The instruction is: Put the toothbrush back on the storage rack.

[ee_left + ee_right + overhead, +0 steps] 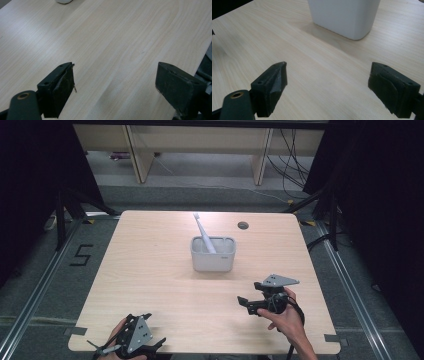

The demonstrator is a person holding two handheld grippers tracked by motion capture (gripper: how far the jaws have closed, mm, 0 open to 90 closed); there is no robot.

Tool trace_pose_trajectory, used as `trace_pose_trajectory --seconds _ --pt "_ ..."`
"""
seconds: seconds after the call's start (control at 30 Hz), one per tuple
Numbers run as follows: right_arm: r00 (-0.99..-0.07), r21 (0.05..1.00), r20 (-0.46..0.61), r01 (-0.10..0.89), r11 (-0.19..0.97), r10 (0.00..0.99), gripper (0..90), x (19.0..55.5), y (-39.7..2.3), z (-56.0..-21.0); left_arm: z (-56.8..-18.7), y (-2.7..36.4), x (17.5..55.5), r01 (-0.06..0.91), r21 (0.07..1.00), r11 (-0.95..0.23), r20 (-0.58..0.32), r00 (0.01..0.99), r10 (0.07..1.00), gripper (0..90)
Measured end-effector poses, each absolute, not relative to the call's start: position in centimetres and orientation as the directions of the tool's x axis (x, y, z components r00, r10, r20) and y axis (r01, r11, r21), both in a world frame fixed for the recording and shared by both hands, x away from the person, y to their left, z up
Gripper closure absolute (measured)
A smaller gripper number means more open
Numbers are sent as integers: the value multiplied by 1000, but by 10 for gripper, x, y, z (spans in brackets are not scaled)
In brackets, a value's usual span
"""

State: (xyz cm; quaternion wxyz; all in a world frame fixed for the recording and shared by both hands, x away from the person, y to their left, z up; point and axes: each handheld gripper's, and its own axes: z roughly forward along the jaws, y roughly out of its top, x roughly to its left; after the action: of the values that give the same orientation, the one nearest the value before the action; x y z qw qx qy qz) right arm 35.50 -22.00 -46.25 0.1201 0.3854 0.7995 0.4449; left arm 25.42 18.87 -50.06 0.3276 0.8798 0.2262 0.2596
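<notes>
A white rectangular holder [213, 254] stands near the middle of the wooden table [150, 270], with a white toothbrush [202, 231] leaning in it, head up and tilted to the far left. My right gripper [248, 304] hovers low at the front right, open and empty, a short way in front of the holder [344, 16]. In the right gripper view my right gripper [328, 82] has its jaws wide apart over bare wood. At the table's front left edge my left gripper [150, 340] is open and empty; in its own view my left gripper [115, 85] has both jaws spread over bare tabletop.
A small round cable hole [243, 225] sits at the far right of the table. A wooden bench [200, 145] and loose cables [290, 165] lie on the floor beyond. Black curtains flank both sides. A floor mark "5" [81, 255] is at the left.
</notes>
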Motion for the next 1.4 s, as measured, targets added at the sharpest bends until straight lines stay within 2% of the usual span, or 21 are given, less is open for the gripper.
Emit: trace_pose_trajectory --seconds 0.17,0.2,0.33,0.43,0.47,0.5,0.6,0.63,0.67,0.8,0.83,0.9,0.97,1.13,1.4 --pt "-658 797 183 534 282 731 162 349 -223 -467 -501 189 254 228 694 -683 309 762 569 149" --pt "-673 802 152 512 307 724 162 350 -225 -468 -501 189 254 228 694 -682 309 762 569 149" --pt "-666 801 143 512 309 732 162 346 -228 -471 -500 189 254 228 694 -683 310 761 569 149" --pt "-654 793 179 538 286 735 162 341 -227 -473 -500 189 254 227 696 -681 310 760 571 149" --pt "-664 803 144 512 305 734 162 342 -229 -473 -500 189 254 227 695 -682 310 761 570 149" --pt "-651 789 192 548 279 734 162 339 -228 -473 -501 189 254 228 695 -682 310 761 570 149" --pt "-668 802 151 513 304 729 162 338 -231 -475 -500 189 254 229 693 -684 305 767 565 149" --pt "-653 795 188 540 277 734 162 336 -230 -475 -500 189 254 230 691 -685 304 767 565 149" --pt "-664 797 160 523 301 730 162 336 -232 -475 -500 189 254 230 692 -684 304 767 565 149" --pt "-650 791 184 543 282 737 162 330 -233 -477 -500 189 254 230 694 -683 303 767 566 149" --pt "-660 795 139 519 314 738 162 330 -236 -477 -500 189 254 229 691 -685 304 768 563 150" --pt "-656 796 131 517 315 743 162 328 -237 -477 -500 189 254 229 691 -686 305 769 563 149" --pt "-644 787 170 544 290 745 162 324 -237 -478 -500 189 254 229 691 -685 303 769 563 149" --pt "-662 797 118 508 327 740 163 320 -242 -479 -500 189 254 228 689 -688 307 769 561 149" --pt "-654 777 116 528 342 747 164 310 -247 -481 -501 189 254 228 692 -684 303 769 563 149"
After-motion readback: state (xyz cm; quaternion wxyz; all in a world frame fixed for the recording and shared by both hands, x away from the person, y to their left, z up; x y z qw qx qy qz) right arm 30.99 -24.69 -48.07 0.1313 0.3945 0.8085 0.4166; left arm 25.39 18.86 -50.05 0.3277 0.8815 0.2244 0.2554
